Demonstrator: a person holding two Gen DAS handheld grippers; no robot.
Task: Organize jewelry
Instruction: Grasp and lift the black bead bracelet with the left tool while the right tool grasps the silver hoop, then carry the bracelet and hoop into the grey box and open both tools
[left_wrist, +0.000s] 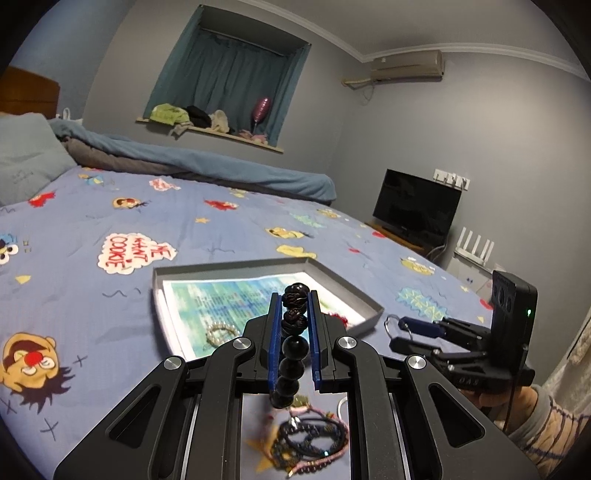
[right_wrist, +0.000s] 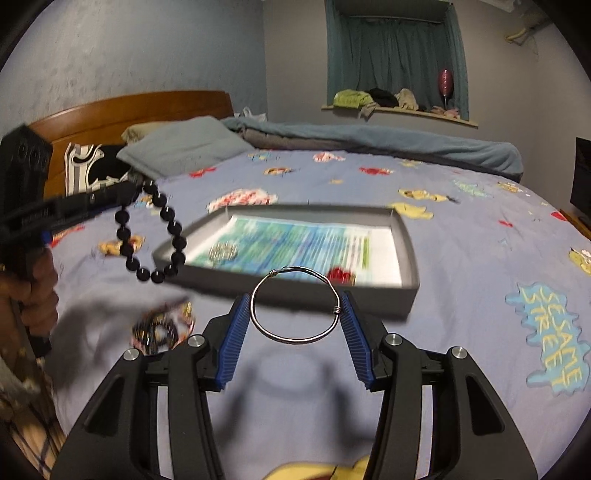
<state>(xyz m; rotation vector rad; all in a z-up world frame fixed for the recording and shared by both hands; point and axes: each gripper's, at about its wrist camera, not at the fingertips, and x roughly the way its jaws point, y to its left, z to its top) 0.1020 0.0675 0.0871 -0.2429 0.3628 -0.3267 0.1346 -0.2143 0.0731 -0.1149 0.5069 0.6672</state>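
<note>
Both tongs carry bracelets above the bed

Left tongs (left_wrist: 293, 325) clamp a black bead bracelet (left_wrist: 293, 332); right tongs (right_wrist: 295, 314) pinch a silver wire bangle (right_wrist: 294, 305), both near the grey tray (right_wrist: 406, 254) holding a pearl bracelet (right_wrist: 222, 252)

Grey walls surround a bed (left_wrist: 184, 221) with a cartoon sheet; teal curtains (left_wrist: 229, 77) cover the window; a television (left_wrist: 417, 206) stands nearby.

Cartoon bedsheet (right_wrist: 461, 332), grey pillow (right_wrist: 184, 147), teal curtains (left_wrist: 236, 77), black television (left_wrist: 417, 206)
</note>
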